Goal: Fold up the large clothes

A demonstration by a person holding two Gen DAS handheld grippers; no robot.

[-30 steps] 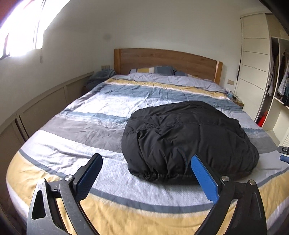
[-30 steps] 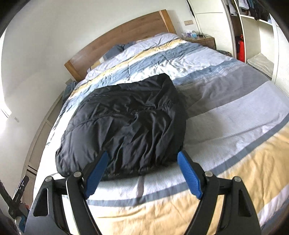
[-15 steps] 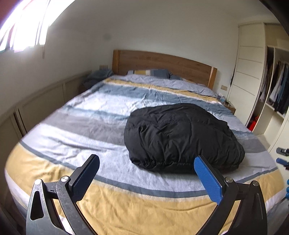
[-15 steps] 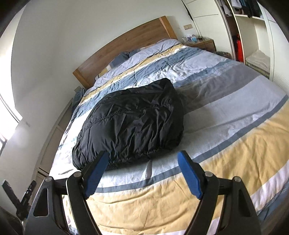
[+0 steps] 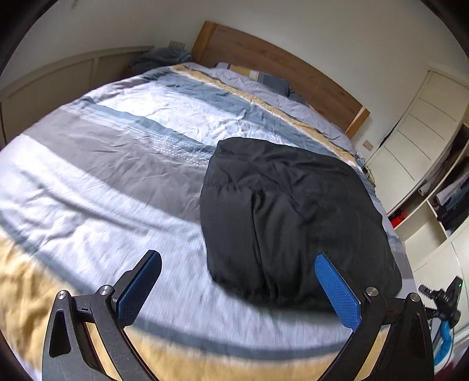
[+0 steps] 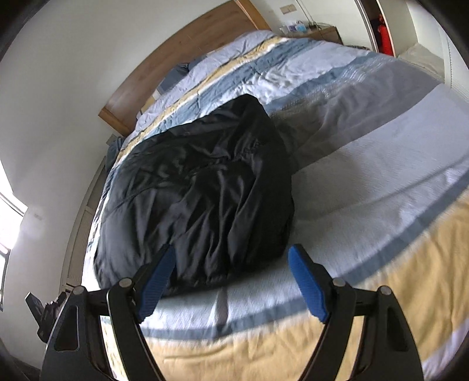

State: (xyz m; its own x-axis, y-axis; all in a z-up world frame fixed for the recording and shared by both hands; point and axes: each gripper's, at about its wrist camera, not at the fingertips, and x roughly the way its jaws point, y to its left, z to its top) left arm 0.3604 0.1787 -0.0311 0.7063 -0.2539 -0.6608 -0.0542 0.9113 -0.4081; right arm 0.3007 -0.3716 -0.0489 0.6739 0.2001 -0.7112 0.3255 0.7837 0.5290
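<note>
Jacket (image 5: pixel 296 217) lying bundled on the bed (image 5: pixel 96 181), just ahead of both released claws.

Left claw (image 5: pixel 237 288) and right claw (image 6: pixel 231 281) are hovering spread and empty near its closest hem. Judging by this, a fold is being started or checked; next calls for pinching that hem. The striped bed is wrinkling softly; headboard (image 5: pixel 281 70) and wardrobe (image 5: pixel 416 152) are standing beyond.

near bedspread (image 5: pixel 181 322): motion-blurred
jacket (image 5: pixel 293 211) near hem: smeared
wardrobe (image 5: pixel 451 187): cut by frame edge
nightstand clutter (image 6: pixel 296 27): too small
</note>
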